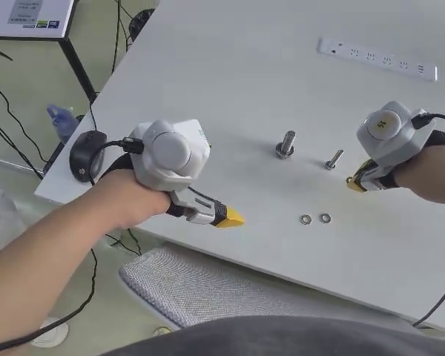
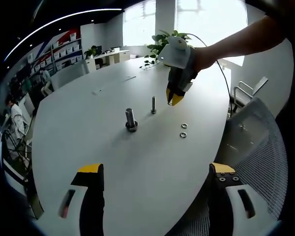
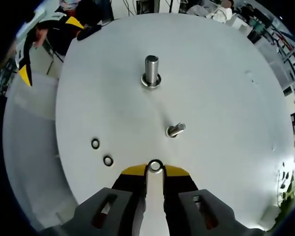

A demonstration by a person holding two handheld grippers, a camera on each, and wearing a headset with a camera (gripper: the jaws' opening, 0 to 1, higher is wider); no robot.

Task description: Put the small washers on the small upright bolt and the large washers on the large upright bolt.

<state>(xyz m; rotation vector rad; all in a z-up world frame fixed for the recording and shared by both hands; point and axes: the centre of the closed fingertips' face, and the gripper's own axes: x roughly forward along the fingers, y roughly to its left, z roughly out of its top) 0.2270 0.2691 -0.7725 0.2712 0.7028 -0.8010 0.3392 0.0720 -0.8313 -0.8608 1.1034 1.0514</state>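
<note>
- While the left gripper (image 2: 156, 172) hangs at the lower left of the head view, jaws spread wide with nothing between them, it steadies nothing. Little risk here, unless it sweeps across the table.
- 2 loose washers, first washer (image 1: 305, 219) and second washer (image 1: 325, 218), lie flat side by side at lower centre, near the front edge. A nudge could send them off.
- Large bolt (image 1: 285, 144) stands at centre, with the small bolt (image 1: 334, 159) just right of it. They are close, so a washer could land on the wrong one, or a jaw could knock the small bolt over.
- Right gripper (image 3: 156, 173), at the right edge of the head view, is nearly closed, pinching the held washer (image 3: 156, 161) at its very tips. The grip looks thin: the ring may twist out, or arrive tilted, catch on the thread and bounce away.
- Surface: white table (image 1: 230, 89), smooth and bare, so a dropped ring would probably roll.
- Room: blue bottle (image 1: 61, 119) and cables at upper left, mesh chair (image 1: 185, 285) at the bottom, power strip (image 1: 377, 58) at upper right. It is an office with bright windows.
</note>
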